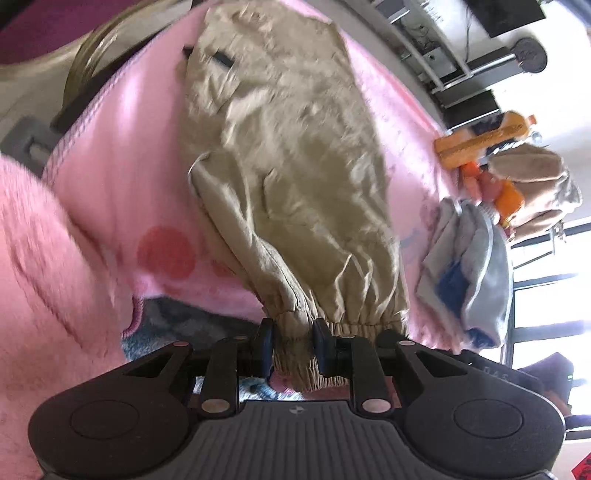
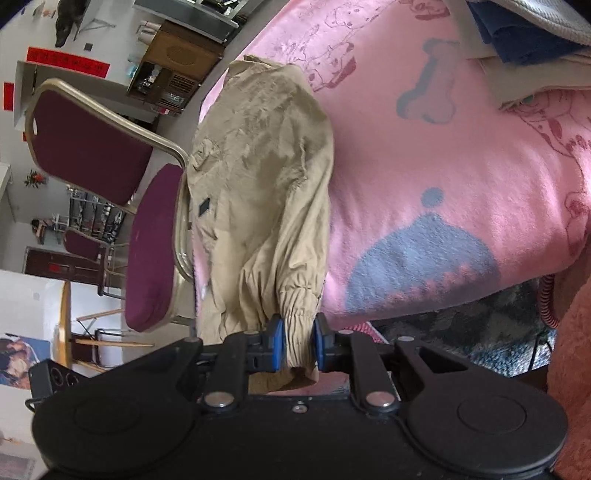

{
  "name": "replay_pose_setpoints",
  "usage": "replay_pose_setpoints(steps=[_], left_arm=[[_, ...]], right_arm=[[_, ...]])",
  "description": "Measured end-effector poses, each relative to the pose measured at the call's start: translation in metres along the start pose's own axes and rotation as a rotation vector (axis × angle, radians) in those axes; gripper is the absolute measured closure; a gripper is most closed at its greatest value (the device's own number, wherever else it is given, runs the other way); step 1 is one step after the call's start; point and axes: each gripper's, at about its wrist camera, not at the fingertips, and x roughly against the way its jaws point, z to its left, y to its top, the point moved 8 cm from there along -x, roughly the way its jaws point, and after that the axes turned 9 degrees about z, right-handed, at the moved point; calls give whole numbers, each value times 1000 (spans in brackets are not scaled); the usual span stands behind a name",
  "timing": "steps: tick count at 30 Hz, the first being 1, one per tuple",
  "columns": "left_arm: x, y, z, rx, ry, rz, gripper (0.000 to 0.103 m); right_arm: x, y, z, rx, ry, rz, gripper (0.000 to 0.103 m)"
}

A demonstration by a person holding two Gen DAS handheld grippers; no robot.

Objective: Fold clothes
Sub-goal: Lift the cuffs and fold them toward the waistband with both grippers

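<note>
A tan pair of trousers [image 1: 288,147] lies stretched over a pink blanket [image 1: 122,155]. My left gripper [image 1: 293,345] is shut on one elastic cuff [image 1: 295,354] of the trousers. In the right wrist view the same tan trousers [image 2: 258,177] run away from me across the pink blanket [image 2: 443,166]. My right gripper [image 2: 298,347] is shut on another gathered elastic cuff [image 2: 297,325]. Both cuffs are held at the near edge of the blanket.
A folded grey and blue garment [image 1: 469,266] and orange items [image 1: 480,140] lie at the blanket's right side. A maroon chair [image 2: 122,206] stands close to the blanket's left edge in the right wrist view. A folded pile [image 2: 524,33] sits at the top right.
</note>
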Motion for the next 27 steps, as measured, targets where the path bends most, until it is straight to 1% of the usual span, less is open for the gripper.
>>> replay_pose_setpoints(steps=[6, 7, 12, 14, 16, 18, 20, 23, 25, 27], left_arm=[[24, 32, -22, -39, -8, -73, 80], [29, 40, -24, -50, -3, -92, 78], [47, 79, -36, -92, 40, -194, 78], [47, 96, -39, -96, 48, -218, 78], [47, 113, -40, -94, 54, -236, 78], [56, 126, -42, -109, 64, -284, 78], [67, 135, -42, -130, 69, -334, 76], [86, 144, -33, -155, 96, -403, 76], [95, 148, -20, -156, 127, -436, 75], [101, 149, -9, -149, 144, -450, 75]], right_arm=[[11, 18, 26, -30, 43, -18, 85], [13, 23, 29, -32, 50, -25, 85], [13, 53, 47, -55, 67, -67, 85], [8, 64, 55, -69, 72, -94, 85], [3, 76, 63, -86, 76, -143, 86], [-6, 92, 71, -104, 81, -173, 86], [-18, 110, 80, -131, 94, -179, 86], [-38, 139, 89, -179, 90, -214, 86], [-54, 161, 94, -200, 82, -237, 83], [-73, 181, 99, -190, 85, -216, 67]])
